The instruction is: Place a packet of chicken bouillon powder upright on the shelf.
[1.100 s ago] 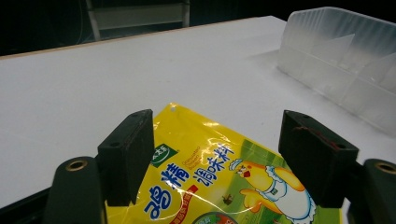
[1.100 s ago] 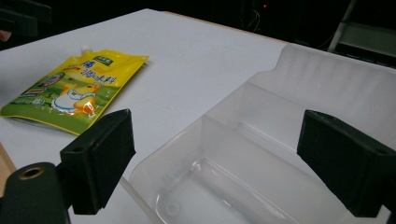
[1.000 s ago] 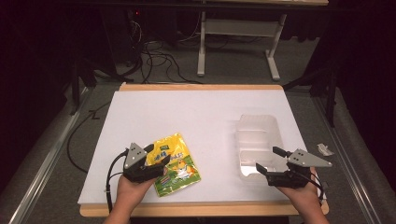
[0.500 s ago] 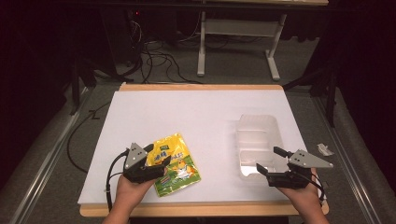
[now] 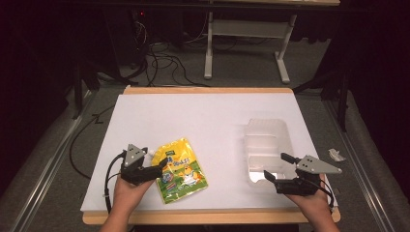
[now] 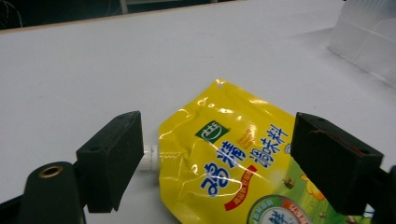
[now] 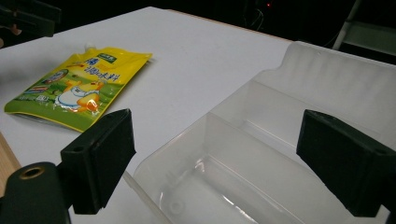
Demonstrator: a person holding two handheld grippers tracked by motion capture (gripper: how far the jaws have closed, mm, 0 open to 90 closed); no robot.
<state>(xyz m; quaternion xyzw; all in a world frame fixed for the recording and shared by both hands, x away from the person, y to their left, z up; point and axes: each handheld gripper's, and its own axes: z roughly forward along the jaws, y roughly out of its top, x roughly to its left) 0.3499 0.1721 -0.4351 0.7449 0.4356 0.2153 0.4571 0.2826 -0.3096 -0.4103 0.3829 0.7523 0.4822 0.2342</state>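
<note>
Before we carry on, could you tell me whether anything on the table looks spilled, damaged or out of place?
Nothing stands out. The yellow pouch lies flat and sealed, with no leak around its white spout. The clear plastic bin sits upright and empty. A small scrap lies just off the table's right edge.

- The white table top (image 5: 203,121) is bare across its whole far half, open room for either hand.
- A yellow pouch (image 5: 181,169) lies flat near the front edge on the left; the left gripper (image 5: 157,170) sits over its spout corner, jaws spread wide.
- A clear plastic bin (image 5: 266,145) stands at the right, its walls raised; the right gripper (image 5: 275,166) waits at its near rim, jaws apart.
- Between pouch and bin runs a wide bare strip.
</note>
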